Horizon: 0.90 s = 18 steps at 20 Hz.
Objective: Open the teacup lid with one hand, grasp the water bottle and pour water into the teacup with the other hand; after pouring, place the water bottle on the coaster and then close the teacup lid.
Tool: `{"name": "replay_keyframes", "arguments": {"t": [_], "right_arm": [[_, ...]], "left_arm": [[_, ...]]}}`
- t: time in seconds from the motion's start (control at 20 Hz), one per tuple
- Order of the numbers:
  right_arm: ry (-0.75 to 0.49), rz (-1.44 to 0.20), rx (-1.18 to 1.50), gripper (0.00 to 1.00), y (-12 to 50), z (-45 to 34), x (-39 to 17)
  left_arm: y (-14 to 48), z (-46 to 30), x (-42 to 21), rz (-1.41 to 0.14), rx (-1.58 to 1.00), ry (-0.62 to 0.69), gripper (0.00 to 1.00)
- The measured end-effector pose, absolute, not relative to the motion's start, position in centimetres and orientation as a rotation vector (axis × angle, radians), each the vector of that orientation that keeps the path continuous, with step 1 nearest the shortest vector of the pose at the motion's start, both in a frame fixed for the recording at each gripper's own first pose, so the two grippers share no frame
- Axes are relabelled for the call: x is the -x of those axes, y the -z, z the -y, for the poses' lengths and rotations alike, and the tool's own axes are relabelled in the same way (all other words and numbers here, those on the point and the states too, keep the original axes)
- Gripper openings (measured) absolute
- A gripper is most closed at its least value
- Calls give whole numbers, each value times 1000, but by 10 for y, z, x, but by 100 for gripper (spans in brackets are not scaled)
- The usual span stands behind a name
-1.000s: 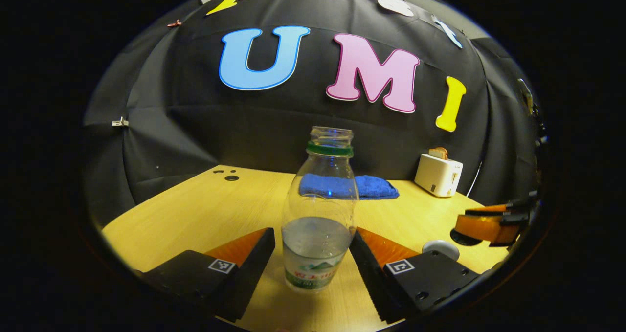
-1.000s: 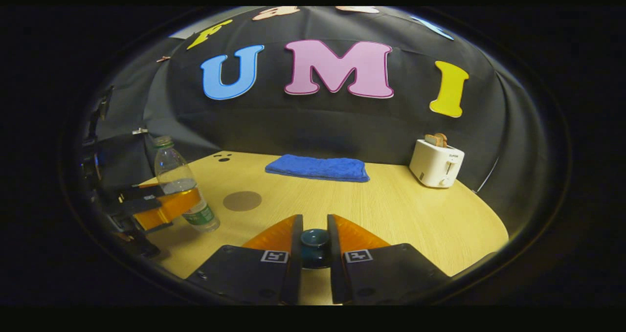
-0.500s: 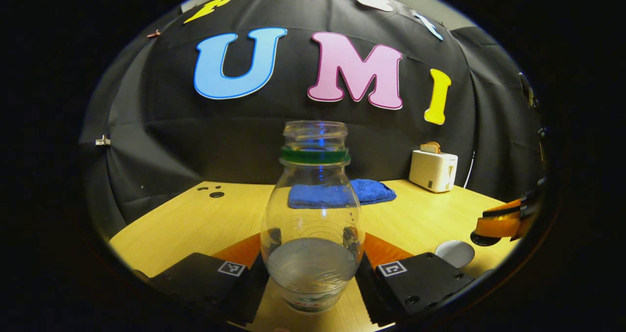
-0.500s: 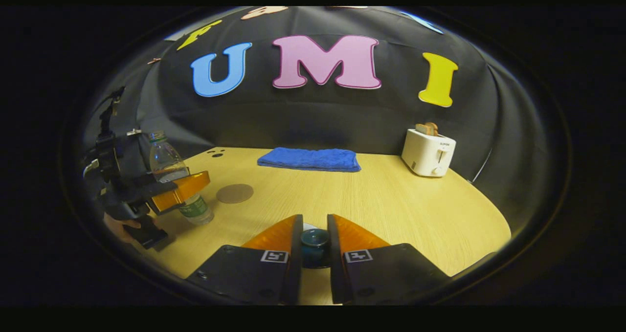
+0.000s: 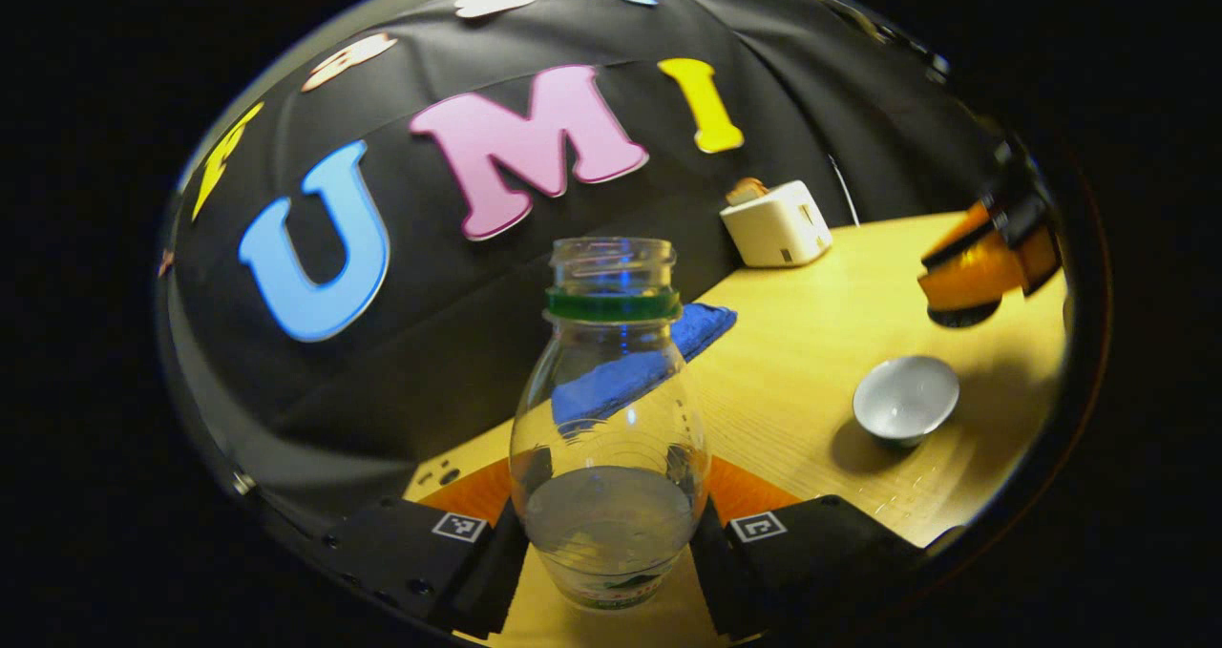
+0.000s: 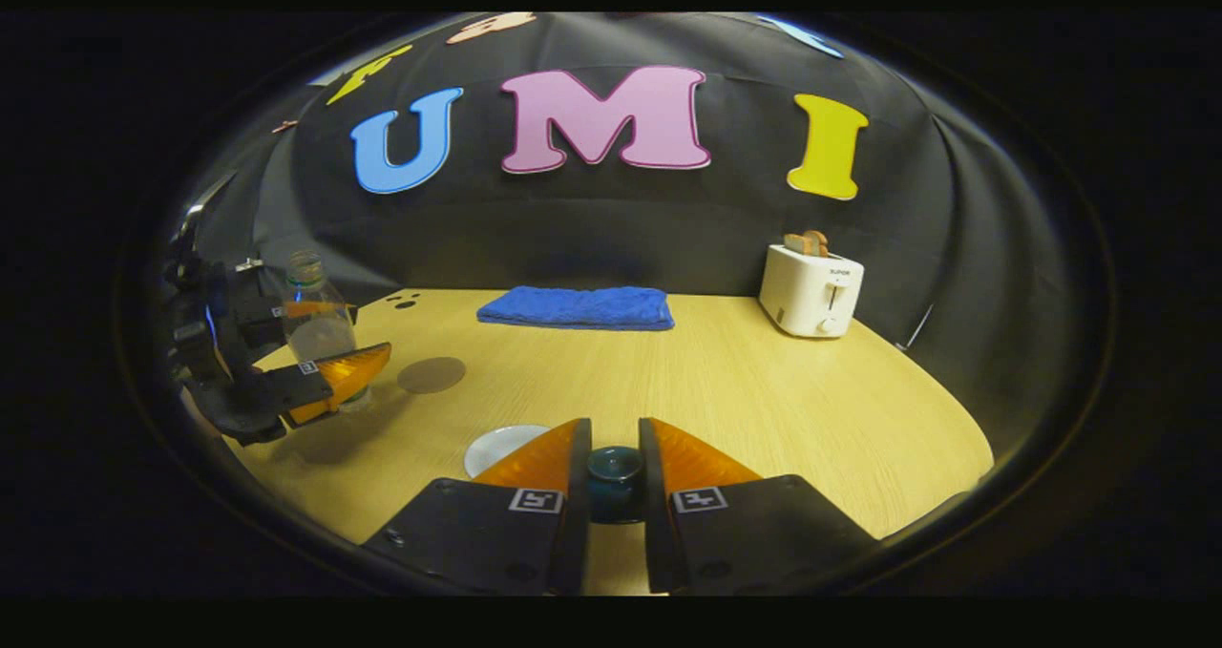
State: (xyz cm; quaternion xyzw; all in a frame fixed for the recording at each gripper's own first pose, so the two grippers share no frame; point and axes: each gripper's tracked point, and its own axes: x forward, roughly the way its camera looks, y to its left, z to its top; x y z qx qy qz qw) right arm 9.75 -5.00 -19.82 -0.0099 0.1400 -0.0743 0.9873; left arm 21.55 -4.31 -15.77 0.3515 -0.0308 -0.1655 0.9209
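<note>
A clear uncapped water bottle (image 5: 611, 438), about a third full, sits between the fingers of my left gripper (image 5: 611, 533), which is shut on its lower body. The right gripper view shows that bottle (image 6: 310, 319) and the left gripper (image 6: 320, 343) at the far left, lifted off the table. The open white teacup (image 5: 905, 398) stands on the table ahead to the right. My right gripper (image 6: 616, 457) is shut on the knob of the dark teacup lid (image 6: 616, 476), held above and right of the teacup (image 6: 506, 448). A round brown coaster (image 6: 431, 374) lies near the bottle.
A folded blue cloth (image 6: 576, 306) lies at the back of the wooden table (image 6: 764, 409). A white toaster (image 6: 811, 290) with toast stands at the back right. Small dark holes (image 6: 406, 300) mark the table's back left.
My left gripper has shut on the bottle, lifted it and rolled so the scene tilts. The right gripper has drawn the lid back, uncovering the teacup.
</note>
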Motion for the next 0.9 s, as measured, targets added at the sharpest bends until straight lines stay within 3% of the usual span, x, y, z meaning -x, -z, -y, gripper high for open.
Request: {"name": "replay_keyframes", "arguments": {"t": [0.15,0.25,0.3,0.35,0.5,0.55,0.9], "right_arm": [[161,-280,20,27,198,66,-93],[166,-280,15,22,198,76,-90],[169,-280,16,27,197,82,-89],[172,-279,17,25,197,89,-88],[183,-283,18,32,198,105,-83],[187,-285,15,27,199,109,-82],[194,-298,7,27,206,127,-71]], "left_arm": [[159,58,-222,93,-937,340,77],[178,66,-225,62,-1003,366,77],[184,69,-226,49,-1043,372,77],[186,71,-227,51,-1093,376,77],[193,85,-226,79,-1255,397,77],[198,89,-227,82,-1295,414,77],[219,107,-227,81,-1526,510,77]]}}
